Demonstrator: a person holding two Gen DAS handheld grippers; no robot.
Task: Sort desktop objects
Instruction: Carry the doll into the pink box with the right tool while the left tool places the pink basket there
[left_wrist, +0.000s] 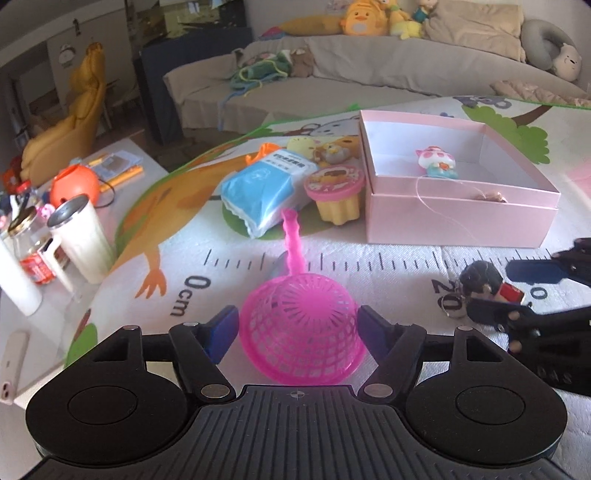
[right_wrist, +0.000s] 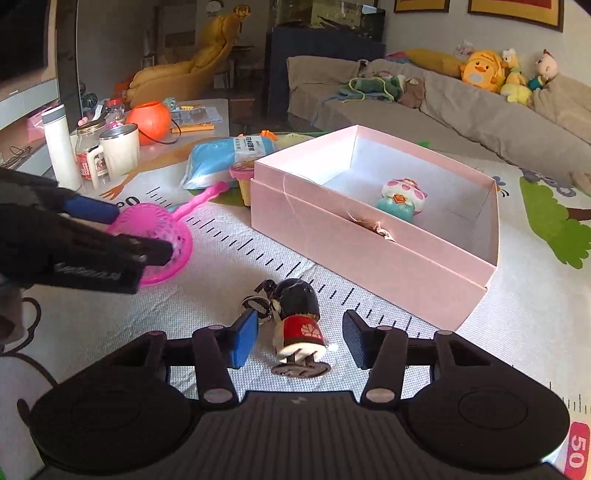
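Pink strainer (left_wrist: 301, 328) lying upside down on the play mat (left_wrist: 369, 251), between the parted left tongs (left_wrist: 297, 326), pads just clear. Doll keychain (right_wrist: 299, 325) lying between released right tongs (right_wrist: 299, 341), near pink box (right_wrist: 369, 266).

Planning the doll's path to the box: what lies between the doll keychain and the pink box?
Nothing: in the right wrist view only bare mat separates the doll keychain from the pink box.
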